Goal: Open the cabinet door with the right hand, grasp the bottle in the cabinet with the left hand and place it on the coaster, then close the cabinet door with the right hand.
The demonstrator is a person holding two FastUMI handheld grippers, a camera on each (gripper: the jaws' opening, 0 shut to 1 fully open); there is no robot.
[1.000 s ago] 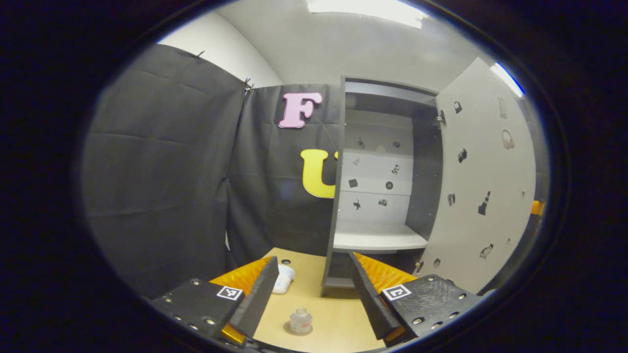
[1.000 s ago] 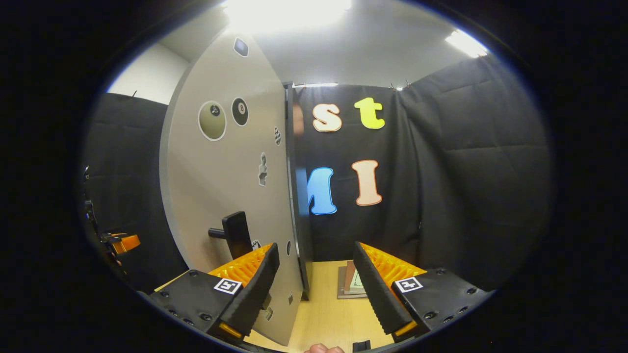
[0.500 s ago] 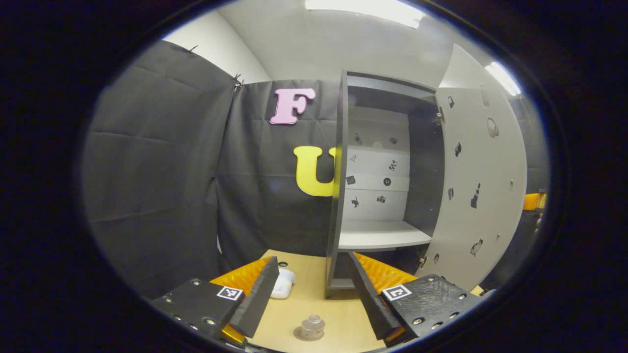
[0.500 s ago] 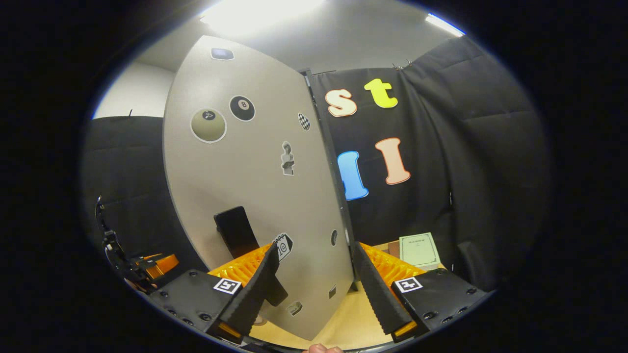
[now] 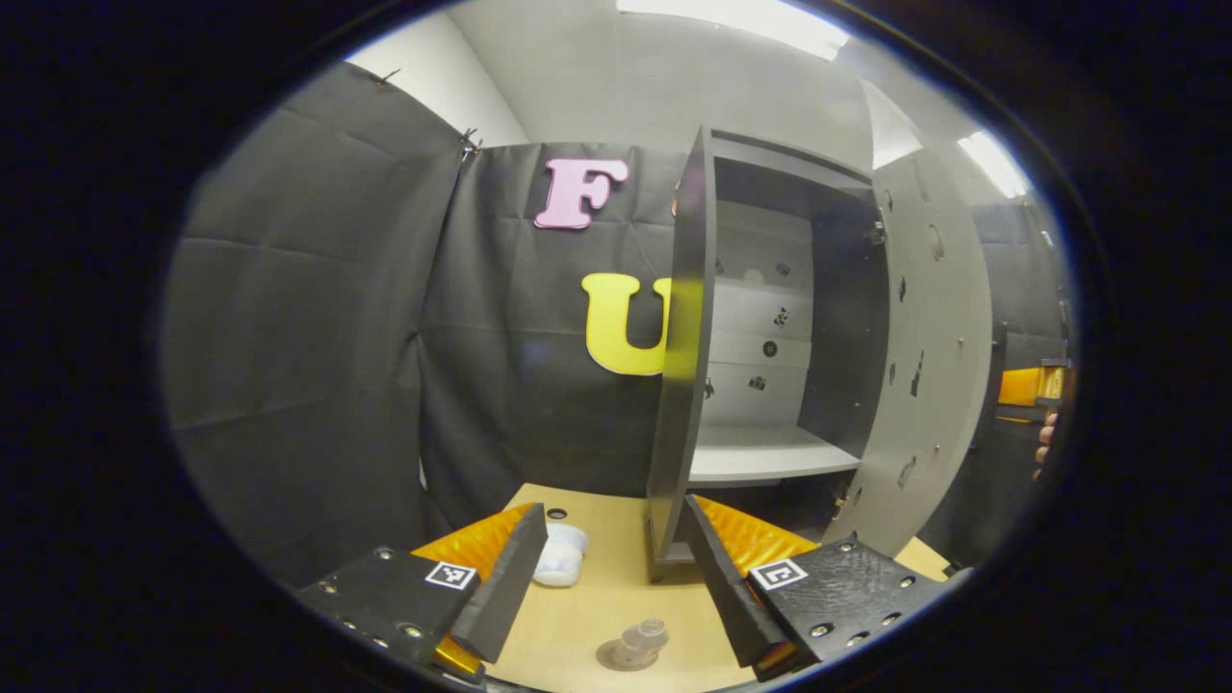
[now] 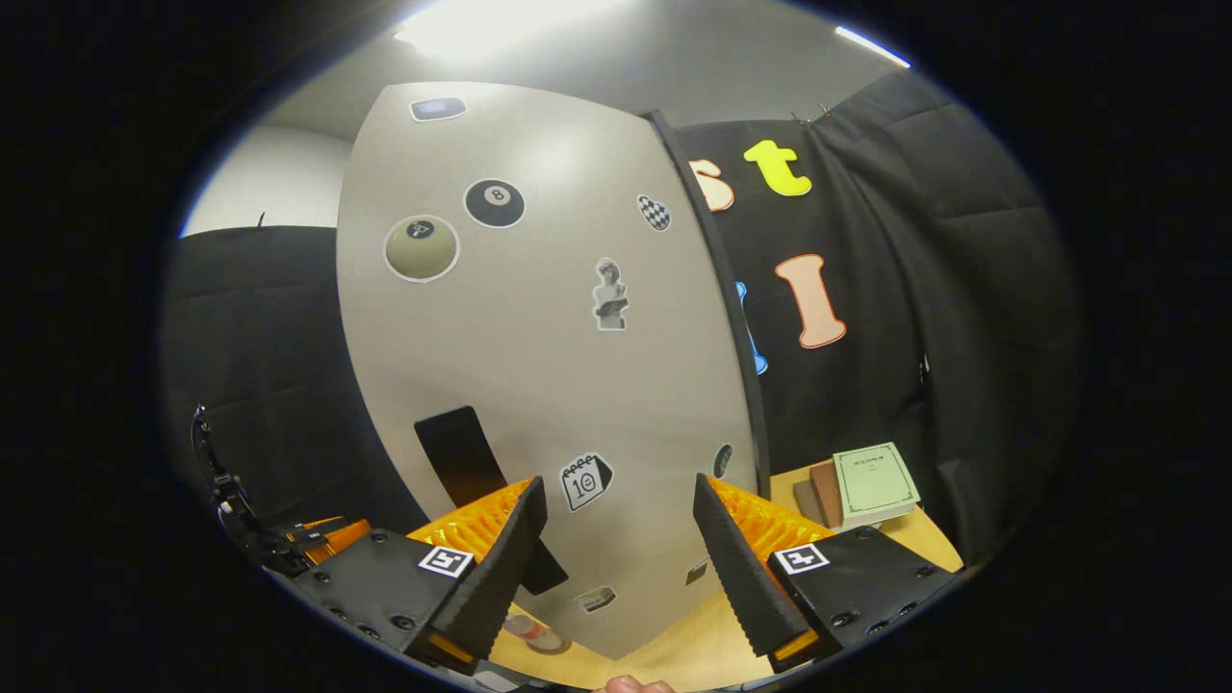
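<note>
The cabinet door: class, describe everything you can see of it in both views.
The cabinet door is a flat, pale grey panel that looks like painted board, standing upright and partly open. Its outer face carries stickers and a dark handle. In the left gripper view its inner face, also stickered, hangs on a hinge from the cabinet. Nothing grips it; the right gripper faces it with jaws apart.

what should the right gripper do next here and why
Probably push the door on toward the cabinet. The bottle already sits on the coaster, the door is ajar, and the open right gripper faces its outer side.
</note>
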